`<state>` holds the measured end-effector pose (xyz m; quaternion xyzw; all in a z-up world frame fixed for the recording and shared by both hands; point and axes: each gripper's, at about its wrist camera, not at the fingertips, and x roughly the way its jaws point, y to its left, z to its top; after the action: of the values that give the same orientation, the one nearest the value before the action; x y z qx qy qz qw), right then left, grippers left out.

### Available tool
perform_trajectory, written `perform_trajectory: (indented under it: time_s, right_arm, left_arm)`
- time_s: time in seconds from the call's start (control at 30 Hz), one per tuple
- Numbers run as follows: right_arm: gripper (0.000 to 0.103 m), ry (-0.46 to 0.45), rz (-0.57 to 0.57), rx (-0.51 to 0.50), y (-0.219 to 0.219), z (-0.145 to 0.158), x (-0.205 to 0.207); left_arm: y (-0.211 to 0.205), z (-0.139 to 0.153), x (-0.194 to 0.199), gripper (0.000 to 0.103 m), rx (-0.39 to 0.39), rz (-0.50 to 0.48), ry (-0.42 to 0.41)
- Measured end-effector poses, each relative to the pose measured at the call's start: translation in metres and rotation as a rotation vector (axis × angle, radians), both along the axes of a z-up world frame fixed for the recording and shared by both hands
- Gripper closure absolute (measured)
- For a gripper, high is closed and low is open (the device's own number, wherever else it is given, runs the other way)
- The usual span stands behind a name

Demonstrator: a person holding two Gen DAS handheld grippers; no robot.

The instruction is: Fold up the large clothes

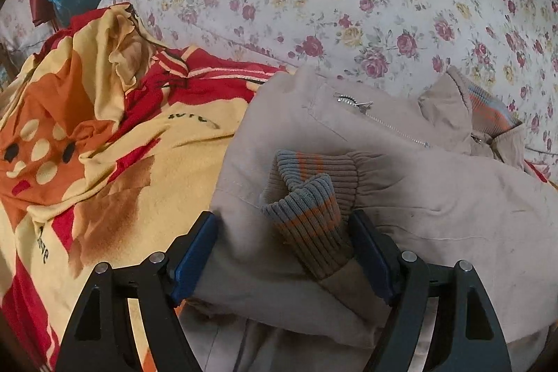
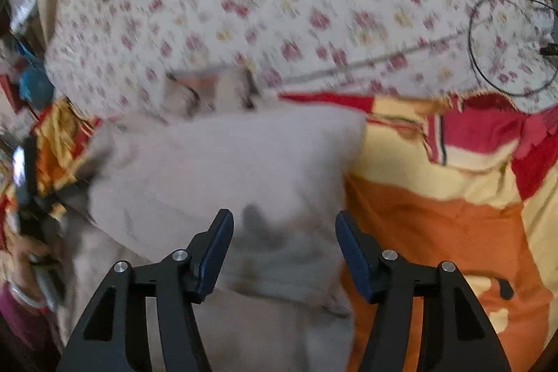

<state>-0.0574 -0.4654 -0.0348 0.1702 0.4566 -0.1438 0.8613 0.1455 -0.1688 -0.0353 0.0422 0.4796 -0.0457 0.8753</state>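
The jacket [image 1: 401, 197] lay on the blanket [image 1: 139, 162] on the bed [image 1: 348, 6], partly folded, one sleeve with its cuff [image 1: 310, 197] laid across the body. The left gripper [image 1: 282, 253] and right gripper [image 2: 284, 253] both stood with jaws open, gripping nothing. Judged from this, further folds remained.

The right tool [image 2: 284, 253], jaws spread, hovers over the blurred beige jacket [image 2: 223, 169].
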Motion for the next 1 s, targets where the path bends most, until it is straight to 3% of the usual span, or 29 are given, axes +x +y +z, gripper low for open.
perform_trajectory:
  time_s: [0.13,0.2,0.27,0.53,0.67,0.8,0.93,1.0]
  right_arm:
    - [0.055,0.040,0.027,-0.045,0.013,-0.021,0.033]
    - [0.056,0.088,0.028,-0.091,0.014,-0.038,0.047]
    - [0.056,0.128,0.013,-0.069,0.008,-0.053,0.054]
    - [0.052,0.084,0.041,-0.052,0.018,-0.013,0.013]
    - [0.050,0.164,0.019,-0.059,0.015,-0.033,0.002]
    - [0.049,0.129,-0.004,-0.031,0.010,-0.027,-0.007]
    - [0.033,0.038,-0.048,-0.005,0.006,-0.001,-0.038]
    - [0.032,0.054,-0.054,-0.011,0.007,0.001,-0.051]
  left_arm:
    - [0.002,0.004,-0.010,0.025,0.002,-0.007,-0.006]
    - [0.002,0.005,-0.010,0.025,0.002,-0.011,-0.005]
    - [0.001,0.004,-0.010,0.025,0.006,-0.013,-0.008]
    - [0.003,0.007,-0.013,0.025,-0.001,-0.014,-0.011]
    - [0.008,0.015,-0.021,0.025,-0.014,-0.020,-0.009]
    - [0.025,0.033,-0.037,0.025,-0.036,-0.054,-0.003]
    - [0.049,0.048,-0.062,0.025,0.003,-0.096,-0.026]
    - [0.063,0.051,-0.076,0.025,0.005,-0.110,-0.017]
